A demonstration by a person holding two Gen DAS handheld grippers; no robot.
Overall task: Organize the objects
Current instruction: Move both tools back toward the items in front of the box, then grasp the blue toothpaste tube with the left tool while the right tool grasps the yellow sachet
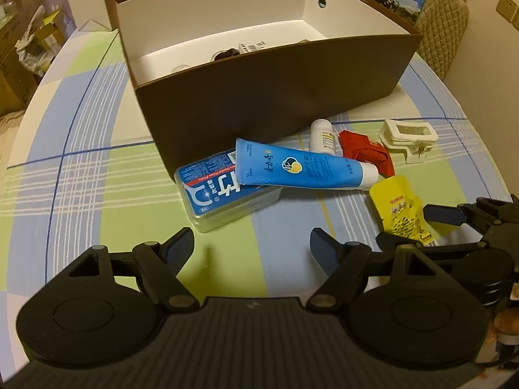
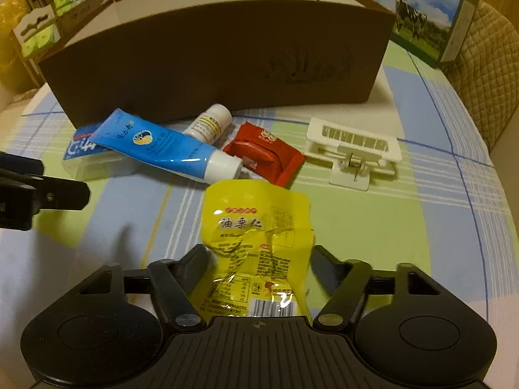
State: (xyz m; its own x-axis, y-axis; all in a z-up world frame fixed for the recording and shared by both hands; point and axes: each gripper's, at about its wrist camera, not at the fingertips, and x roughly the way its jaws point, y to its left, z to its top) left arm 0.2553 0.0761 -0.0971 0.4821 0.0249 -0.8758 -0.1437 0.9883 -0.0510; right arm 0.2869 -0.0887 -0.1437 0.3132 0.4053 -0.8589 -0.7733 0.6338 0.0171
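Ahead of you the brown box [image 2: 211, 64] walls off the far tabletop [image 1: 97, 194]; its open top is free. The blue tube [image 2: 155, 149], red packet [image 2: 262, 152] and white clip [image 2: 353, 152] crowd its foot. Bare cloth lies left of the floss case [image 1: 220, 191].

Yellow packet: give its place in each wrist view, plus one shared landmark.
Left wrist: yellow packet at right, between the right gripper's fingers.
Right wrist: yellow packet at bottom centre, between that gripper's fingers.
Landmark: blue tube just beyond it.
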